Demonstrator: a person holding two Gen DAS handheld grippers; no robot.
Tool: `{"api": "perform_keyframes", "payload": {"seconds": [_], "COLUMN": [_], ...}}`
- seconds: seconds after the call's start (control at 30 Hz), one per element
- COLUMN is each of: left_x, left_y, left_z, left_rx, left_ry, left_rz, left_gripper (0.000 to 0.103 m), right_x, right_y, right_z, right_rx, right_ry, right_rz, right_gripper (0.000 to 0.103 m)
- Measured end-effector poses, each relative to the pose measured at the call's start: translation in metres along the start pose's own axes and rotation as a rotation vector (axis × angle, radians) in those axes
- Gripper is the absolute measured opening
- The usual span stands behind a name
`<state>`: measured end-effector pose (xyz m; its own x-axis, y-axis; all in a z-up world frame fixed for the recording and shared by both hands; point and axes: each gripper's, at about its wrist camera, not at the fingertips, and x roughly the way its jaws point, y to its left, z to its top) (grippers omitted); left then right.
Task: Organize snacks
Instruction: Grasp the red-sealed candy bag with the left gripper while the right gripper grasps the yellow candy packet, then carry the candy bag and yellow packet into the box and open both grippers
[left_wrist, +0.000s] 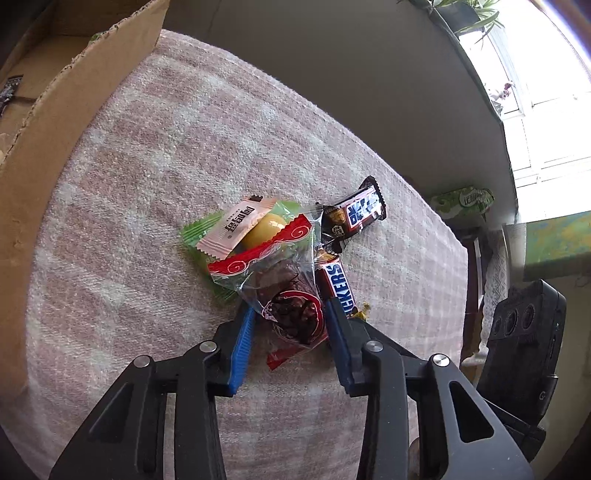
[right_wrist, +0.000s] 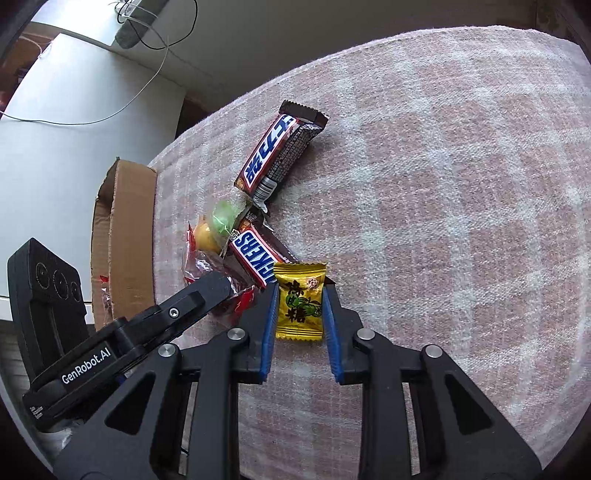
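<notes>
A pile of snacks lies on the pink checked cloth (left_wrist: 147, 184). My left gripper (left_wrist: 290, 317) is open, with its blue pads either side of a clear red-printed bag of dark dried fruit (left_wrist: 291, 314). A pink sachet (left_wrist: 236, 225), a yellow ball candy (left_wrist: 264, 230) and two Snickers bars (left_wrist: 354, 212) (left_wrist: 338, 284) lie just beyond it. My right gripper (right_wrist: 300, 295) is open around a yellow wrapped candy (right_wrist: 300, 301), pads close to its sides. The Snickers bars (right_wrist: 273, 155) (right_wrist: 256, 256) lie ahead of it. The left gripper (right_wrist: 192, 302) shows at the left of the right wrist view.
An open cardboard box (left_wrist: 55, 122) stands at the left edge of the cloth, also seen in the right wrist view (right_wrist: 129, 236). The cloth's far edge drops to a grey floor (left_wrist: 369, 74). A green packet (left_wrist: 461, 201) and a window lie to the right.
</notes>
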<state>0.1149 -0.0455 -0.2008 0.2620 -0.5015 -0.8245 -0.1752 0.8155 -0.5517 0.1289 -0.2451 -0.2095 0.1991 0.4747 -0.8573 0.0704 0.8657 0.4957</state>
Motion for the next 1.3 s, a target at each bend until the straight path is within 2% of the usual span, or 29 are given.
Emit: {"api": "perform_keyframes", "payload": {"seconds": [0.23,0.6,0.83,1.03,1.3], "left_x": [0.0,-0.024,-0.052,-0.082,-0.119], "left_y": [-0.002,0.015,0.022,0.031,0.043], "left_z": [-0.002,-0.02,-0.021,-0.022,-0.009], "left_rx": [0.044,0.08,0.092,0.091,0.088], "left_ry": [-0.028,-0.036,-0.079,-0.143,-0.24], "left_rz": [0.016,0.026,0.023,0.02,0.042], "left_gripper": [0.033,0.032,0.032,0.032,0.032], "right_x": [0.0,-0.019,-0.036,-0.051,-0.056], "right_y": [0.004,0.003,0.01,0.036,0.09], "right_z": [-0.004,-0.012,-0.013,-0.006,0.005], "right_rx": [-0.063,-0.11,-0.124,-0.175,-0.272], "right_ry": [-0.013,-0.04,-0.071,-0.108,-0.133], "right_rz": [-0.043,-0.079,-0.073,-0.051,-0.006], "right_gripper": [0.024,0.024,0.024,0.024,0.024]}}
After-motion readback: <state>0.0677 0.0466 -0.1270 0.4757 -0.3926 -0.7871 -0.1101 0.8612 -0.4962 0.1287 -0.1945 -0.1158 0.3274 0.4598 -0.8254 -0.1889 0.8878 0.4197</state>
